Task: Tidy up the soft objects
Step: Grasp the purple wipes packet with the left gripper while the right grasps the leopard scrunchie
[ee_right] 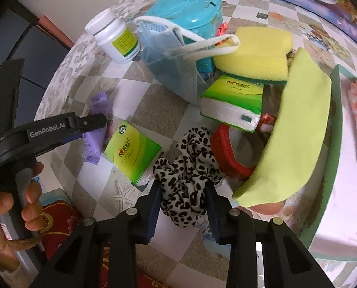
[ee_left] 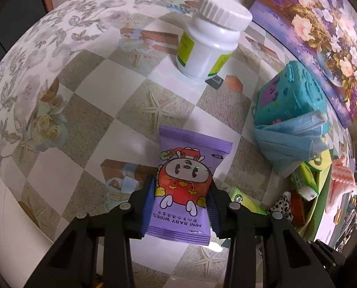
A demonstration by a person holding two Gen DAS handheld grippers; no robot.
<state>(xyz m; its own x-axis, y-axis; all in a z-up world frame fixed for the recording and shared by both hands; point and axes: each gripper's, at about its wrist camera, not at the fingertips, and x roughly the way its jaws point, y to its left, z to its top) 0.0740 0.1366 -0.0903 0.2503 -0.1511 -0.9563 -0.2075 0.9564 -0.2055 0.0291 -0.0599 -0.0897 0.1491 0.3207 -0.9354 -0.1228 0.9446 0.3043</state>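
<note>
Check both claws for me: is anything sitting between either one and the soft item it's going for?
Nothing visible blocks either. The left claw already has the purple baby wipes pack between its pads, pressing its sides. The right claw straddles the leopard-print scrunchie and pinches it. The small green tissue pack lies just beside it, outside the claw.

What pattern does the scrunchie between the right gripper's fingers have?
The scrunchie is white with black leopard-like spots, clearest in the right wrist view.
</note>
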